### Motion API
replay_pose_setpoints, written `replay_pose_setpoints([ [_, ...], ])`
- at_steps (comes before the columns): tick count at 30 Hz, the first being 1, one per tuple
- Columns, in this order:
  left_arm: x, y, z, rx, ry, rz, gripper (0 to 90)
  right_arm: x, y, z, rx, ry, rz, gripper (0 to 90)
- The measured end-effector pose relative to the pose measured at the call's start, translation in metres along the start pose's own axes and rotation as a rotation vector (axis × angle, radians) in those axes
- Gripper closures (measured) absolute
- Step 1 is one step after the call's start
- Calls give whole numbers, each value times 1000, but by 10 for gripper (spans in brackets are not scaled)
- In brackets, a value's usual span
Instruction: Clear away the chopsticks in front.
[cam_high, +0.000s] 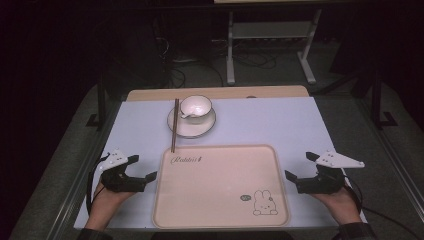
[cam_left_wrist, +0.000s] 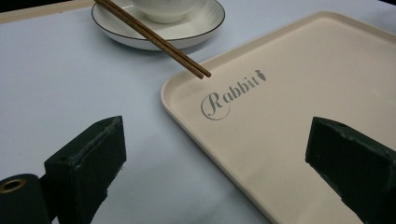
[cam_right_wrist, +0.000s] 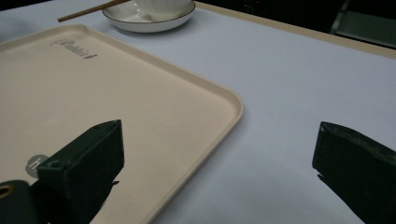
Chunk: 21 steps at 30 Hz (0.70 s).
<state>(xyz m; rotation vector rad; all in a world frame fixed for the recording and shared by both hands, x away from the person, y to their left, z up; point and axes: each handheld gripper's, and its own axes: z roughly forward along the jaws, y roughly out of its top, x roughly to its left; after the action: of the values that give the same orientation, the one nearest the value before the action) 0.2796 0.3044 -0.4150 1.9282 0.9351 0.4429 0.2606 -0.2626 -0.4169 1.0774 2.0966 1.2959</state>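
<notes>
A cream tray (cam_high: 220, 190) printed with "Rabbit" and a bunny drawing lies at the table's front centre. Behind it a white bowl (cam_high: 196, 107) stands on a dark-rimmed white plate (cam_high: 200, 131). Brown chopsticks (cam_high: 175, 125) rest across the plate's left rim, their tips over the tray's far left corner (cam_left_wrist: 187, 79). My left gripper (cam_high: 144, 167) hovers open just left of the tray, nothing between its jaws. At the tray's right side my right gripper (cam_high: 299, 165) is open too, and holds nothing. The tray's edge (cam_right_wrist: 224, 93) runs between the right gripper's jaws.
The pale tabletop (cam_high: 280, 120) extends bare to both sides of the plate, with a wooden strip (cam_high: 225, 93) along its far edge. Beyond stand a white desk frame (cam_high: 231, 60) and cables on the dark floor. A black post (cam_high: 101, 100) rises at the table's left side.
</notes>
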Motion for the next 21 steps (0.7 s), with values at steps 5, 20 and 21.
replay_pose_setpoints([
  [5,4,4,2,-2,12,-13,43,0,1,-1,-9,0,2,16],
  [20,20,24,20,23,20,-25,46,0,1,-4,-29,-19,5,16],
  [21,20,26,22,26,21,-22,46,0,1,-4,-27,-19,6,16],
])
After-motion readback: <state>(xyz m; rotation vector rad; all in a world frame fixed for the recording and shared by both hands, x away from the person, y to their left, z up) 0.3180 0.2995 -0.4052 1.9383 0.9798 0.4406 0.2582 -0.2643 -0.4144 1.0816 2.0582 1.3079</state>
